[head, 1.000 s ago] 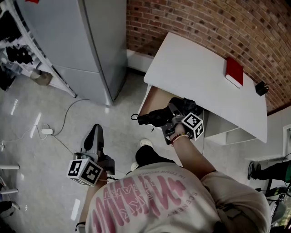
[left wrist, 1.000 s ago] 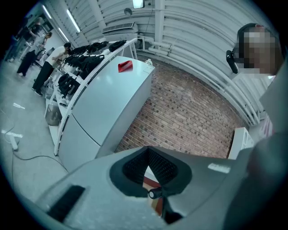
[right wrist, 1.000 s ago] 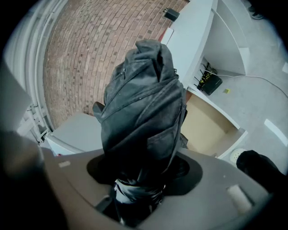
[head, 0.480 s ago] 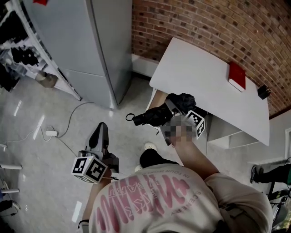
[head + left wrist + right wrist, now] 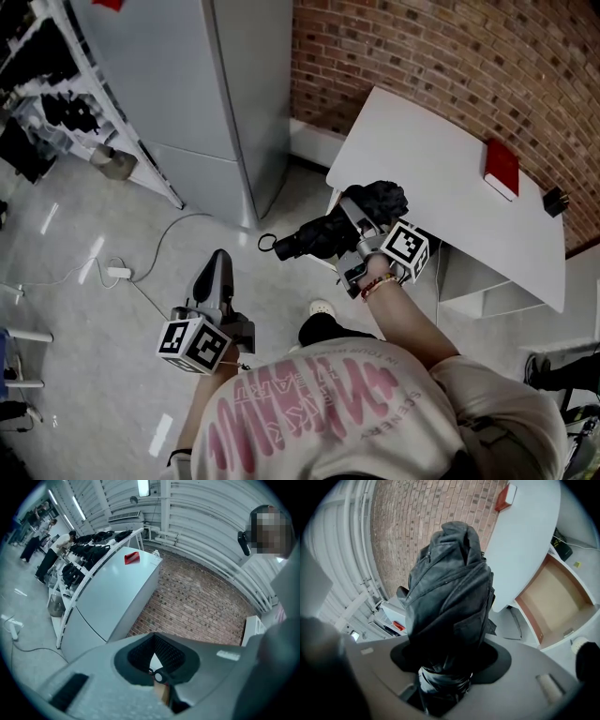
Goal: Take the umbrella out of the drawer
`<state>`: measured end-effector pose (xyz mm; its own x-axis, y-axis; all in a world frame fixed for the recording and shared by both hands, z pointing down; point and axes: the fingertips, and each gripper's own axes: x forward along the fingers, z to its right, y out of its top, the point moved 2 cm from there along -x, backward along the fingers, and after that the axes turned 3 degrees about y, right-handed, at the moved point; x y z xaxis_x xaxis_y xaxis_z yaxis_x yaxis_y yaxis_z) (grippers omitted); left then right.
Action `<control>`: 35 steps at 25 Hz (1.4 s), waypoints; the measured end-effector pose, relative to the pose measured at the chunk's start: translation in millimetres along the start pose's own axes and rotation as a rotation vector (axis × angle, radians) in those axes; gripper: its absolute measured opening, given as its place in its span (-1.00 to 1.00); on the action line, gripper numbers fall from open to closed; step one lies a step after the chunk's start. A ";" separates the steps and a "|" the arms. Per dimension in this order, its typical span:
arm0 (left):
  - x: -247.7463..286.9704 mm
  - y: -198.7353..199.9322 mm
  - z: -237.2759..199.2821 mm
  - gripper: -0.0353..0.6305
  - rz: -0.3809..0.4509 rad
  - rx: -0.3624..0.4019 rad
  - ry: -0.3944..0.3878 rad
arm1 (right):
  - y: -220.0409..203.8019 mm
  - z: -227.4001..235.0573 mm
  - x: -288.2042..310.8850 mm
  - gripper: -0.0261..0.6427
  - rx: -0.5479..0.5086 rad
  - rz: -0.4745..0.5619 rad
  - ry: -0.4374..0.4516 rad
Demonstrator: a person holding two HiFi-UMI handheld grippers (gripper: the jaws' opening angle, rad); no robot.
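Matt black cloth umbrella (image 5: 325, 234), rough brick wall (image 5: 450, 56), glossy floor (image 5: 75, 319)

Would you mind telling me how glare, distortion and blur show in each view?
Head view: sharp, glare streaks on the floor. Left gripper view: fisheye bends the brick wall, corners dark. Right gripper view: same fisheye; the umbrella looms, soft near the lens.

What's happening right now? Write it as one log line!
right claw: shut on umbrella | umbrella: out of drawer, in air | drawer: open | left claw: shut, empty
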<state>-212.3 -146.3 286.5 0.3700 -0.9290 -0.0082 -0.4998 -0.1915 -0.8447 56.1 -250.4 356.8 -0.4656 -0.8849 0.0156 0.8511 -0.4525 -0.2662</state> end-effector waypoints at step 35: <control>-7.4 28.5 28.6 -0.89 0.124 0.085 0.104 | -77.5 -113.4 35.0 -0.12 -0.422 -0.432 0.306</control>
<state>-206.9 -135.8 247.2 0.2244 -0.9724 -0.0638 -0.4674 -0.0499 -0.8826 -53.6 -233.7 268.7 -0.8434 -0.5348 -0.0518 0.4341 -0.6214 -0.6522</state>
